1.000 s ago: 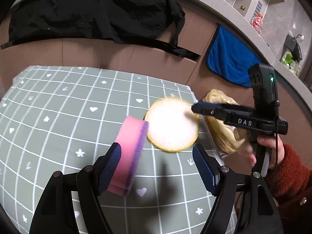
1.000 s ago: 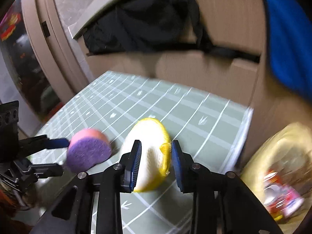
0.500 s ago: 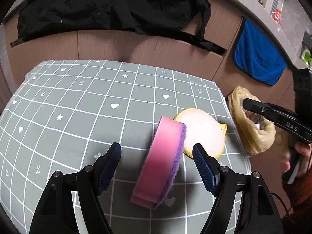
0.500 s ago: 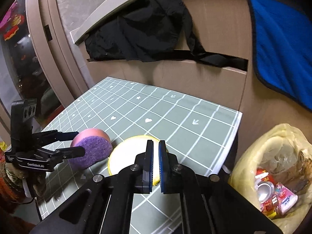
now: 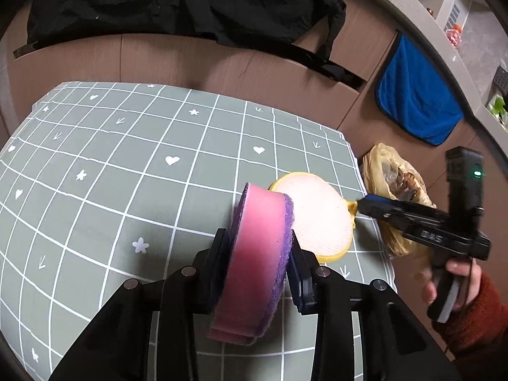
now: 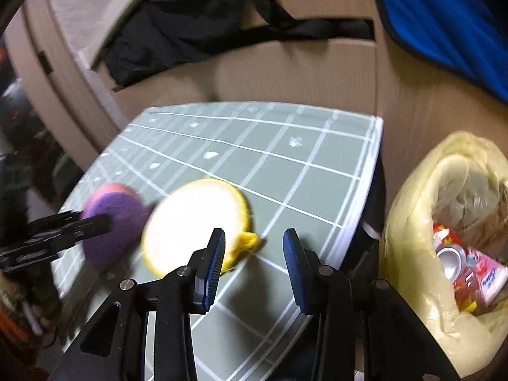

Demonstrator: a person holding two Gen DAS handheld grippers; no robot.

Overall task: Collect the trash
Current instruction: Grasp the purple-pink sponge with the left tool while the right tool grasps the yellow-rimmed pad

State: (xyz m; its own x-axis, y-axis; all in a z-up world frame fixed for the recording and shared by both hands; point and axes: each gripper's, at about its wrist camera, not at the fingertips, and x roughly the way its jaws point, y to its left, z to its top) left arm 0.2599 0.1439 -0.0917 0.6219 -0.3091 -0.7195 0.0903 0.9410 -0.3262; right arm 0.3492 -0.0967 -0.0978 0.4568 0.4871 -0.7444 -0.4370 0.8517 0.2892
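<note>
My left gripper (image 5: 258, 247) is shut on a round pink sponge with purple scrub faces (image 5: 257, 250), held on edge over the green grid mat (image 5: 127, 165). A round yellow sponge with a white face (image 5: 317, 216) lies flat on the mat just beyond it. My right gripper (image 6: 254, 247) is open and empty, its fingers straddling the yellow sponge's loop (image 6: 247, 241). In the right wrist view the yellow sponge (image 6: 190, 222) and pink sponge (image 6: 111, 222) are blurred. A yellow trash bag (image 6: 444, 222) with cans and wrappers sits off the mat's right edge.
A black cloth (image 5: 174, 3) and a blue towel (image 5: 416, 101) hang on the brown panel wall behind the table. The trash bag (image 5: 390, 184) stands beside the table's right edge. The mat's right edge (image 6: 365, 190) is close to my right gripper.
My left gripper closed on the pink sponge. My right gripper let go of the yellow sponge, which now lies flat on the mat, shut briefly, then opened again.
</note>
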